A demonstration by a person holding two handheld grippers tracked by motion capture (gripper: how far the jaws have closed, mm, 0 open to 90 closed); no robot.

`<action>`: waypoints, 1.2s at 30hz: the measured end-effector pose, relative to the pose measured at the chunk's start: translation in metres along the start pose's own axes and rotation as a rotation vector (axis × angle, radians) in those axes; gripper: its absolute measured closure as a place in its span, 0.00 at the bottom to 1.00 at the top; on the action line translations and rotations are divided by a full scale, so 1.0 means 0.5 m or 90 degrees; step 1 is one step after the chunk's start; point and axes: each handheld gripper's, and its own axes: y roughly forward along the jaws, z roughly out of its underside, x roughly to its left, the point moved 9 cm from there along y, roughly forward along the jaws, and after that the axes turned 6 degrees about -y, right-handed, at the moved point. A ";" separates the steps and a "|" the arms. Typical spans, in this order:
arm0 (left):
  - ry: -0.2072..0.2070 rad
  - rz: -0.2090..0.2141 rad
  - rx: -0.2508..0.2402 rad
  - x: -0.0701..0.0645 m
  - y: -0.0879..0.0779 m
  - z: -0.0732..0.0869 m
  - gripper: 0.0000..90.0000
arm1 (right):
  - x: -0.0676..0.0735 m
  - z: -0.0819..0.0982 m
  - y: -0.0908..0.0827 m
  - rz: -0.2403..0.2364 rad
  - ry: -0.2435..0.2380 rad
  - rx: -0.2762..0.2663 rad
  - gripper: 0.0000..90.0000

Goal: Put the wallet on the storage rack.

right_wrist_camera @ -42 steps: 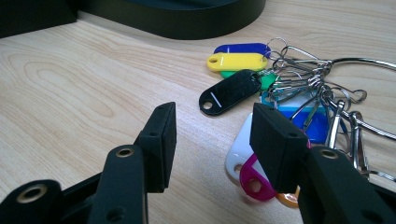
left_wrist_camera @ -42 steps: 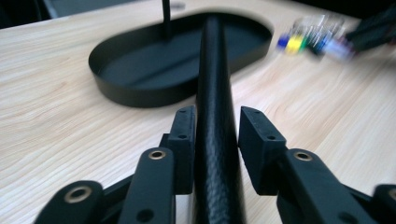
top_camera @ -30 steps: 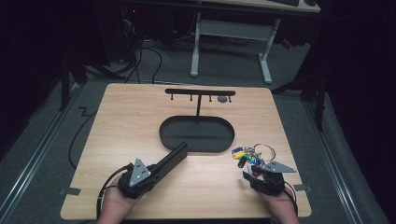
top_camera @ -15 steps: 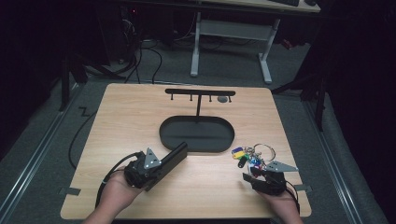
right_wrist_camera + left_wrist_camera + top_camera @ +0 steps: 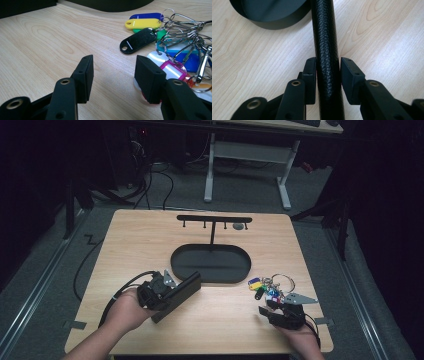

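Note:
A long black leather case [image 5: 181, 291] lies slanted on the wooden table [image 5: 135, 245], just left of a black oval tray [image 5: 210, 264]. My left gripper [image 5: 161, 292] is shut on the case; in the left gripper view the grained case [image 5: 325, 30] runs edge-on between the pads of the left gripper [image 5: 327, 62]. A bunch of keys with coloured tags [image 5: 270, 287] rests at the front right. My right gripper [image 5: 280, 312] sits just behind it, open. In the right gripper view the key bunch [image 5: 175, 45] lies ahead and right of the right gripper [image 5: 113, 72], with nothing between the jaws.
The oval tray is the base of a black T-shaped stand [image 5: 214, 219] with hooks on its bar; a small grey thing [image 5: 239, 226] hangs near its right end. The tray's wall [image 5: 274, 23] rises close beyond the case. Bare wood lies at the front middle.
My left hand and gripper have moved forward and a little right, and rolled over, with the black case turning along. The right gripper has hardly moved.

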 end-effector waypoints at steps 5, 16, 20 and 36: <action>0.028 -0.009 0.037 -0.001 0.001 -0.008 0.75 | 0.000 0.001 0.001 -0.002 0.000 0.003 0.55; 0.098 -0.035 0.031 -0.014 -0.001 -0.015 0.84 | 0.000 0.001 0.000 -0.002 0.001 0.002 0.55; 0.115 -0.049 0.016 -0.018 -0.009 -0.022 0.84 | -0.003 0.001 -0.002 0.000 0.000 0.000 0.55; 0.273 -0.165 -0.115 -0.014 -0.053 -0.109 0.84 | -0.013 0.021 -0.036 0.031 0.014 -0.009 0.56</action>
